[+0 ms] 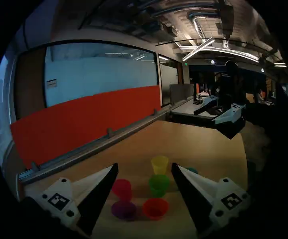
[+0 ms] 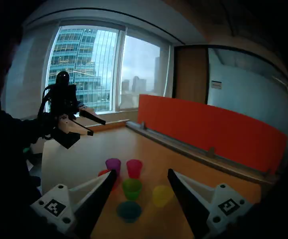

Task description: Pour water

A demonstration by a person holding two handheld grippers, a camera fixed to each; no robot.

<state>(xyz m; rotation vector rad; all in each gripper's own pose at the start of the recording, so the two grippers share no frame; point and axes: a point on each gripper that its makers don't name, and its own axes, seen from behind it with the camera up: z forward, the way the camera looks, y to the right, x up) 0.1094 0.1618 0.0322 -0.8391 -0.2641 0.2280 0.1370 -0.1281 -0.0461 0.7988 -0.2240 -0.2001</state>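
The left gripper (image 1: 144,167) is held over the wooden table (image 1: 208,147) with its two fingers wide apart and nothing between them. The right gripper (image 2: 141,172) is spread in the same way and grips nothing. In front of both, six small plastic cups stand close together on the table: a yellow cup (image 1: 160,164), a green cup (image 1: 158,185), a pink cup (image 1: 122,188), a purple cup (image 1: 123,209), a red cup (image 1: 155,208) and a teal cup (image 2: 129,210). Whether any cup contains water I cannot tell. An orange partition (image 1: 84,115) runs along one edge of the table.
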